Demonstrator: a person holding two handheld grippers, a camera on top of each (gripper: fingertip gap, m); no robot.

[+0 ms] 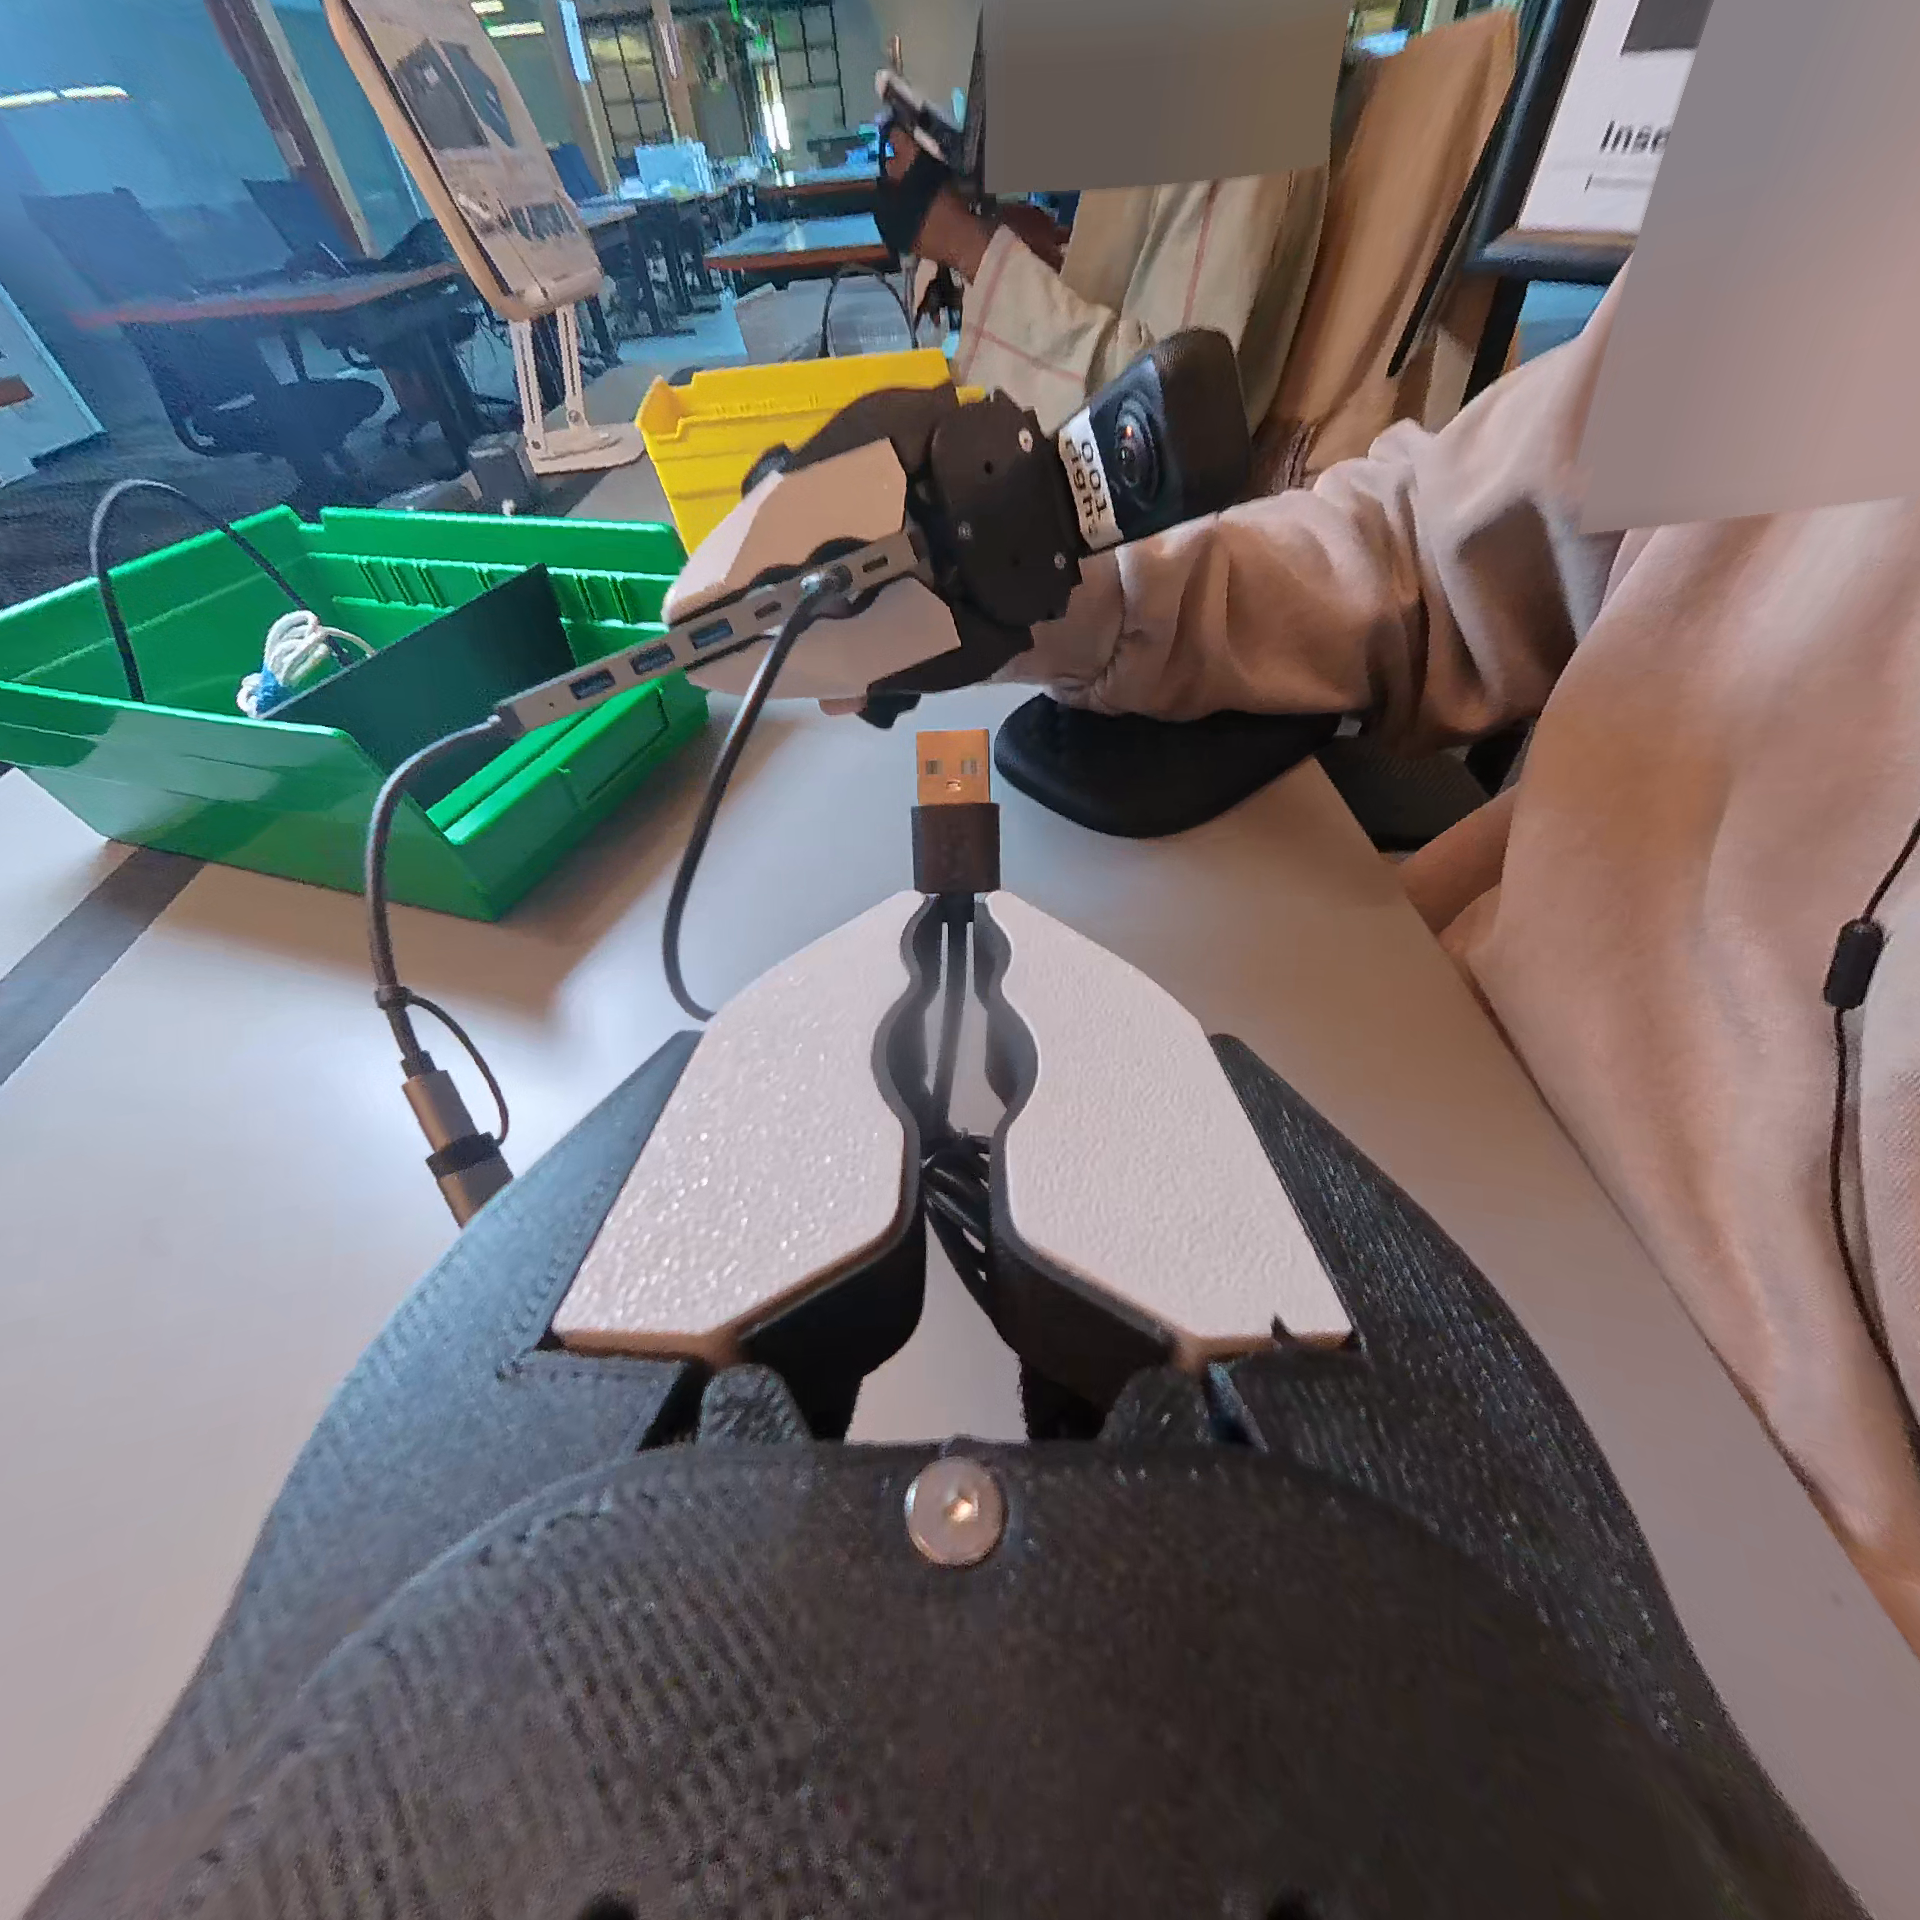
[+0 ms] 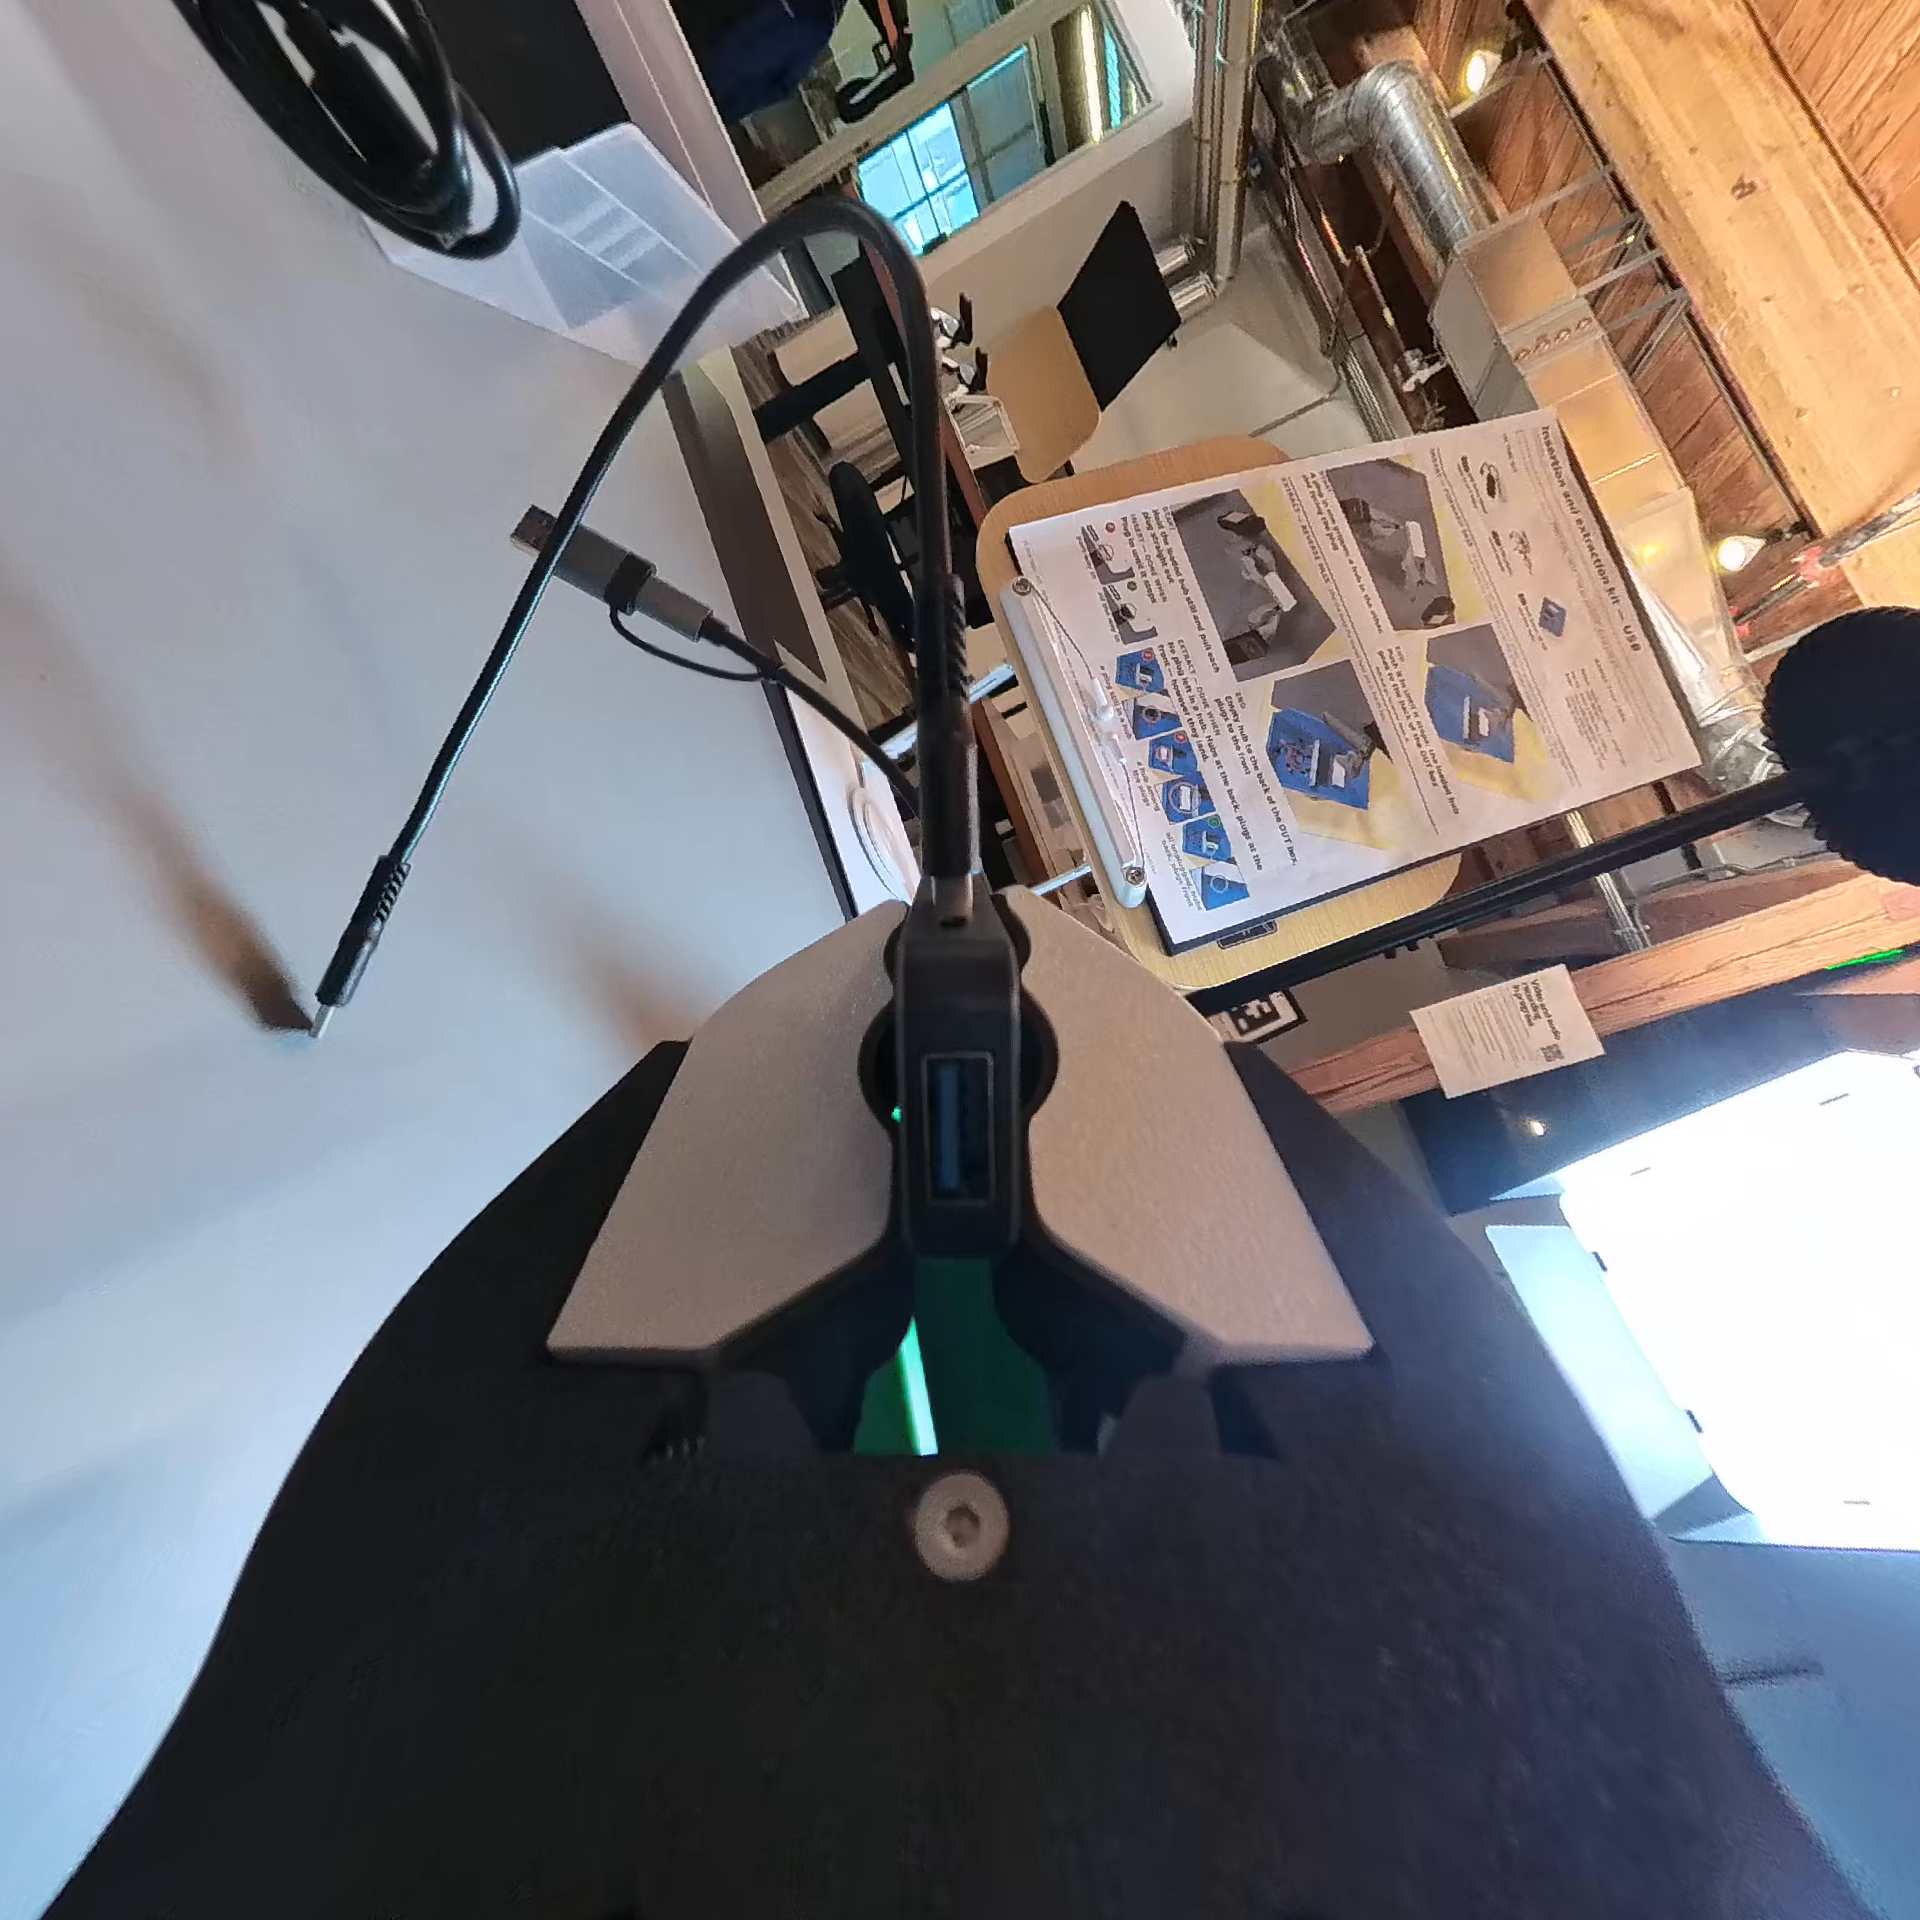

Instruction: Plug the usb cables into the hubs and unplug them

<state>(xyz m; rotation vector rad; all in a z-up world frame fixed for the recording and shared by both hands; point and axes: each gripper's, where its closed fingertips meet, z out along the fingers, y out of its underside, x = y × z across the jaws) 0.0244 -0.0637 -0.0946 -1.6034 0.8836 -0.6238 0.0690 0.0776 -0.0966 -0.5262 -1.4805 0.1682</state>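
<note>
- My L gripper (image 1: 954, 914) is clamped on the USB cable (image 1: 954, 821), plug sticking fwd.
- My R gripper (image 2: 956, 1049) is clamped on the hub (image 2: 958, 1122), just ahead of L.

Table: a pale grey-white table top (image 1: 260, 1195) fills the foreground; daylight falls on it and casts soft shadows.
Desks: rows of dark desks (image 1: 270, 301) and black office chairs (image 1: 281, 405) stand well behind.
Windows: tall gridded windows (image 1: 623, 73) at the far end let in bright light.
Floor: grey, carpet-like by the look of it, though too blurred to be sure.
Stand: a pale wooden stand (image 1: 551, 343) holds a tilted printed board (image 1: 468, 145).
Ceiling: rough wooden beams (image 2: 1714, 208) with a silver ventilation duct (image 2: 1392, 135) running beside them.
Poster: an illustrated sheet (image 2: 1351, 675) sits clipped on a wooden board.
</note>
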